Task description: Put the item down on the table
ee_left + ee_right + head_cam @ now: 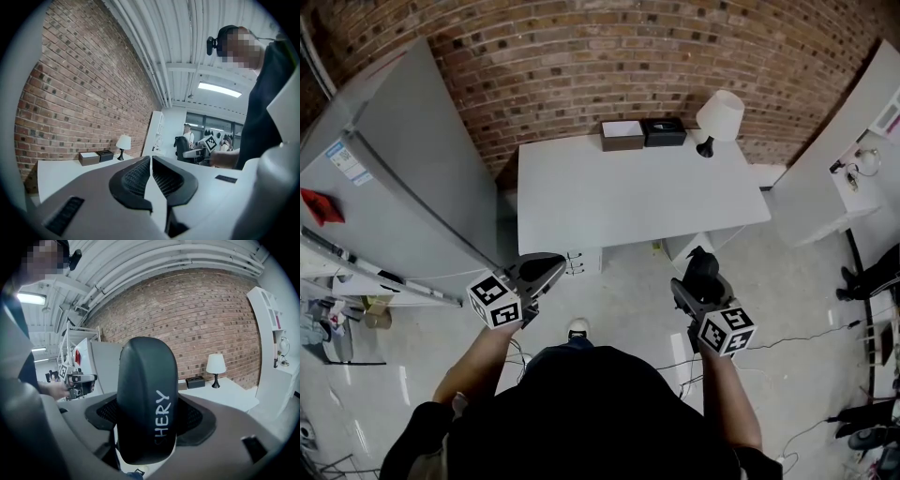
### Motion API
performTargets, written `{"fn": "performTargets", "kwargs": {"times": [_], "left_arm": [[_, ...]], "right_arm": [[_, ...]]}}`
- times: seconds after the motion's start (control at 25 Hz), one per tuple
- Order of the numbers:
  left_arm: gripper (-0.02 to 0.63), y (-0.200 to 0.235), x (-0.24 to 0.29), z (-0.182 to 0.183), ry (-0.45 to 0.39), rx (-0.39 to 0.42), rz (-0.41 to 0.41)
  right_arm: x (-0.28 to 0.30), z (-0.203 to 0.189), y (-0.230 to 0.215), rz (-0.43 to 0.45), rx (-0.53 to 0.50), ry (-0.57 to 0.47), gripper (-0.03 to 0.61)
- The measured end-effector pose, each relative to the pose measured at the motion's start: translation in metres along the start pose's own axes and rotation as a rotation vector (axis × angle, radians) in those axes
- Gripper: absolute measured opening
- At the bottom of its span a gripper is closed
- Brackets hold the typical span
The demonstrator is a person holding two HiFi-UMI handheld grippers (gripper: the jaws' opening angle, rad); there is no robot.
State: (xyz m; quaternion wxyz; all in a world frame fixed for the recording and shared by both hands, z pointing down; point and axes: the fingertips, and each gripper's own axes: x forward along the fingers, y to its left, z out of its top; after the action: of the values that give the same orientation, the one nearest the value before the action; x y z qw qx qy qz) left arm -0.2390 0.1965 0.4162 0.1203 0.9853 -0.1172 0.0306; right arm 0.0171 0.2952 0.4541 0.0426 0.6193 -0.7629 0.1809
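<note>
A black rounded case (703,267) with white lettering stands upright between the jaws of my right gripper (700,286), which is shut on it. In the right gripper view the case (147,408) fills the middle and both pads press its sides. My left gripper (542,270) is held level with it, shut, with nothing between its pads (136,178). Both grippers hang over the floor, short of the near edge of the white table (628,197).
At the table's far edge stand a brown box (622,135), a black box (664,131) and a white lamp (718,117), against a brick wall. A tall grey cabinet (394,169) stands to the left and a white shelf unit (853,159) to the right. Cables lie on the floor.
</note>
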Motion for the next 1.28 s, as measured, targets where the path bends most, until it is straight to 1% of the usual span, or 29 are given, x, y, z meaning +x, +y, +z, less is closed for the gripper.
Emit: {"fn": "performTargets", "kwargs": {"times": [0.16, 0.36, 0.68, 0.88, 1.08, 1.28], "left_arm": [[0.034, 0.022, 0.004, 0.004, 0.007, -0.007, -0.007], [0.034, 0.039, 0.017, 0.007, 0.025, -0.009, -0.041], [0.034, 0.072, 0.032, 0.013, 0.035, -0.019, -0.069], [0.034, 0.091, 0.039, 0.020, 0.032, -0.011, -0.084], [0.034, 0.111, 0.044, 0.028, 0.024, 0.012, -0.089], [0.032, 0.125, 0.054, 0.030, 0.033, 0.009, -0.116]], "right_arm": [[0.018, 0.005, 0.001, -0.010, 0.003, 0.000, 0.350], [0.037, 0.010, -0.004, -0.030, 0.018, -0.003, 0.348], [0.069, 0.019, -0.003, -0.036, 0.046, 0.012, 0.348], [0.086, 0.021, -0.007, -0.046, 0.048, 0.015, 0.348], [0.102, 0.027, -0.004, -0.048, 0.083, 0.014, 0.348], [0.113, 0.027, -0.009, -0.064, 0.099, 0.019, 0.348]]}}
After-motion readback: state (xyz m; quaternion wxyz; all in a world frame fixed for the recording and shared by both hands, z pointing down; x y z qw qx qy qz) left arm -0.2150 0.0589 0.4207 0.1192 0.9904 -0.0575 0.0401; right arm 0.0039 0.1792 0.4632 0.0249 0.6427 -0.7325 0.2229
